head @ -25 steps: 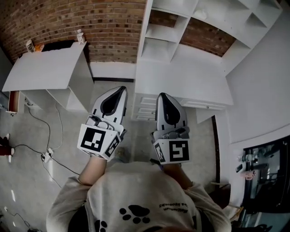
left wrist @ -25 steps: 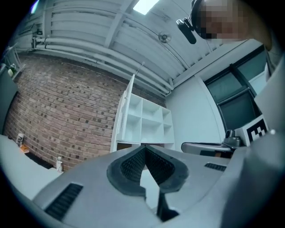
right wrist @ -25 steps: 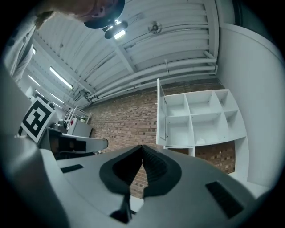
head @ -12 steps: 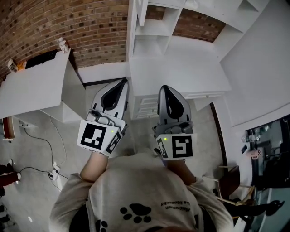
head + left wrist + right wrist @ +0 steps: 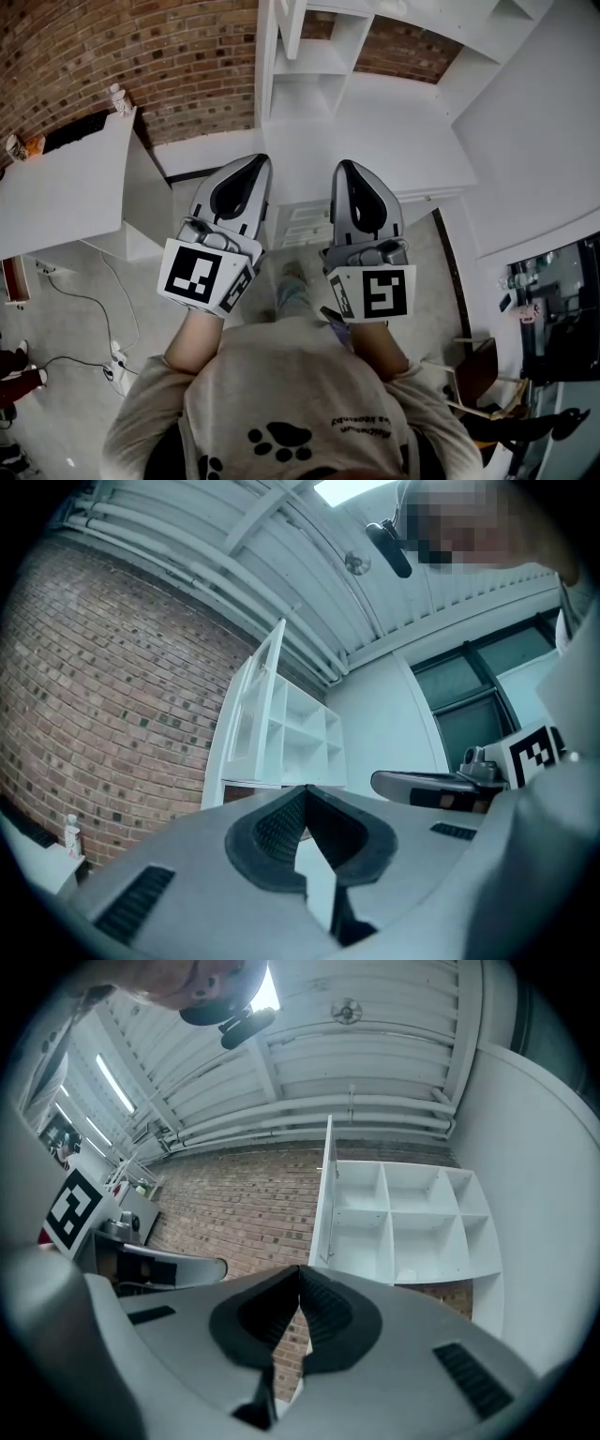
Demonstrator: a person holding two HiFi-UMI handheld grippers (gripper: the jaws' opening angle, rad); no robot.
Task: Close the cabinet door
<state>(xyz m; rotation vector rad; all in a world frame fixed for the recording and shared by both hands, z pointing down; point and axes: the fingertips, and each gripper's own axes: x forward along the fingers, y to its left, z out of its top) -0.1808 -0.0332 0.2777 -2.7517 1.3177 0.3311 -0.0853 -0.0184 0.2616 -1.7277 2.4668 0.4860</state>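
The white shelf cabinet (image 5: 323, 66) stands against the brick wall above a white counter. Its door (image 5: 292, 23) stands open at the cabinet's left side, edge-on toward me. The right gripper view shows the door (image 5: 326, 1194) as a thin panel left of the open compartments (image 5: 412, 1222); the left gripper view shows the door (image 5: 265, 705) in front of the shelves. My left gripper (image 5: 246, 161) and right gripper (image 5: 349, 166) are side by side, pointing at the cabinet and well short of it. Both are shut with nothing between the fingers: left gripper (image 5: 305, 791), right gripper (image 5: 299, 1271).
A white counter (image 5: 375, 141) with drawers (image 5: 305, 225) sits under the shelves. A white table (image 5: 66, 187) with a small bottle (image 5: 116, 97) stands at the left, with cables (image 5: 103, 319) on the floor. A white wall panel (image 5: 534, 122) and dark furniture (image 5: 553, 309) lie to the right.
Both grippers have moved forward together toward the cabinet, which now sits closer and more centred. A foot has appeared between the grippers. The jaws stayed shut.
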